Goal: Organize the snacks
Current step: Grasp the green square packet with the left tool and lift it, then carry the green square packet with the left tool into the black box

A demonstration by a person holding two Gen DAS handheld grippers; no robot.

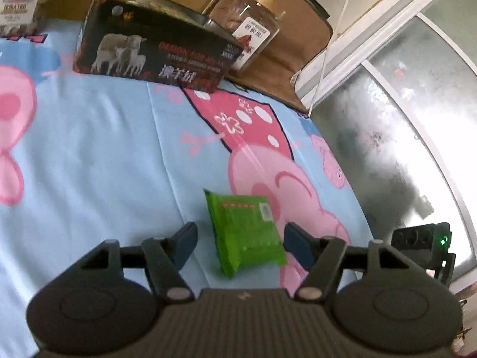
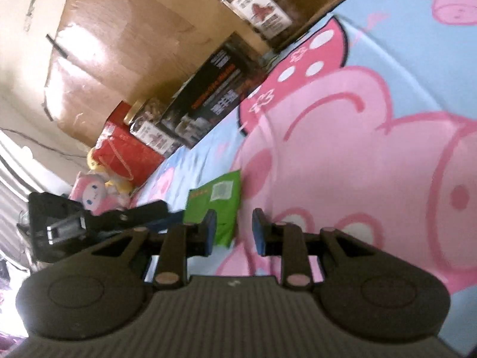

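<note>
1. Straddling the flat green foil snack packet (image 1: 247,232), my left gripper (image 1: 240,244) has its fingers spread, not yet pinching; the packet lies on the blue cartoon-pig bed sheet (image 1: 104,149).
2. My right gripper (image 2: 234,231) hangs empty beside it, fingers partly apart.
3. I judge sorting barely begun.
4. Well apart, the black sheep-printed box (image 1: 155,50) and clear gold-lidded jar (image 1: 253,29) block nothing.

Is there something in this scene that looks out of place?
Yes. The green snack packet lies alone in the middle of the cartoon sheet, while the black box and jar stand together at the far edge.
</note>
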